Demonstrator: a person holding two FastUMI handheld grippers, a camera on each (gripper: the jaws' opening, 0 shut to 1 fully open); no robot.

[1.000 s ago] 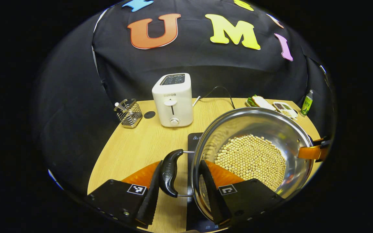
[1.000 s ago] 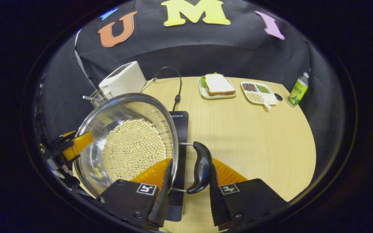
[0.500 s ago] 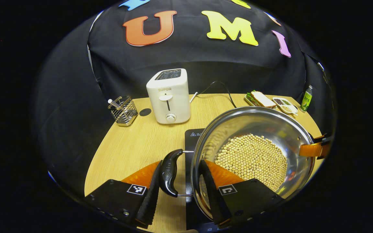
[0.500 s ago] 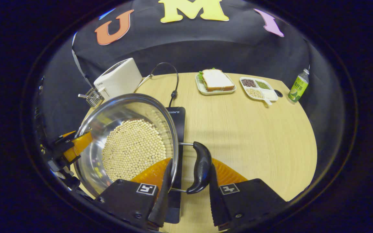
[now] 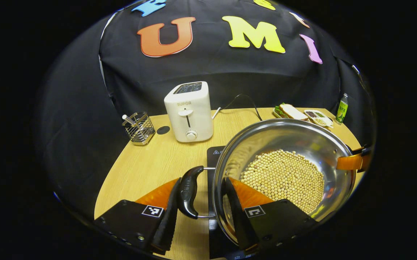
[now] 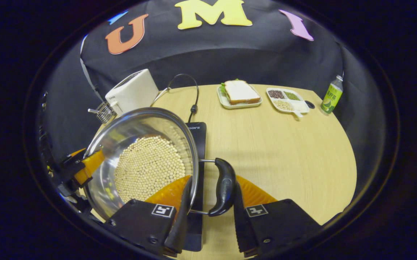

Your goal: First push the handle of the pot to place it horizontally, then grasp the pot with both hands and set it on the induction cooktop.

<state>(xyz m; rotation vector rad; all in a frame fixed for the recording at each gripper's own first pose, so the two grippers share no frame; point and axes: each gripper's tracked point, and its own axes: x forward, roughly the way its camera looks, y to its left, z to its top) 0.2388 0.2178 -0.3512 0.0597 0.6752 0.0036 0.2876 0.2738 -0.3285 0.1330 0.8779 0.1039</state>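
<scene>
A steel pot (image 5: 284, 133) holding soybeans (image 5: 284, 177) is carried between both grippers over the black induction cooktop (image 5: 215, 155). My left gripper (image 5: 201, 213) is shut on the pot: one finger is outside its black side handle (image 5: 188, 196), the other inside the wall. In the right gripper view my right gripper (image 6: 208, 213) clamps the opposite handle (image 6: 223, 187) and the pot's (image 6: 132, 130) rim the same way. The cooktop (image 6: 197, 144) shows beneath the pot's edge. Each view shows the other gripper's orange finger at the far rim, right gripper (image 5: 353, 161) and left gripper (image 6: 82, 169).
A white toaster (image 5: 189, 110) and a wire utensil holder (image 5: 138, 127) stand at the back left of the wooden table (image 6: 284, 155). A sandwich plate (image 6: 239, 93), a divided dish (image 6: 287, 100) and a green bottle (image 6: 331, 95) sit at the back right. A black cable (image 6: 193, 94) runs to the cooktop.
Both grippers and the pot have shifted only slightly over the cooktop, with a small dip of the views. The grips on both handles are unchanged.
</scene>
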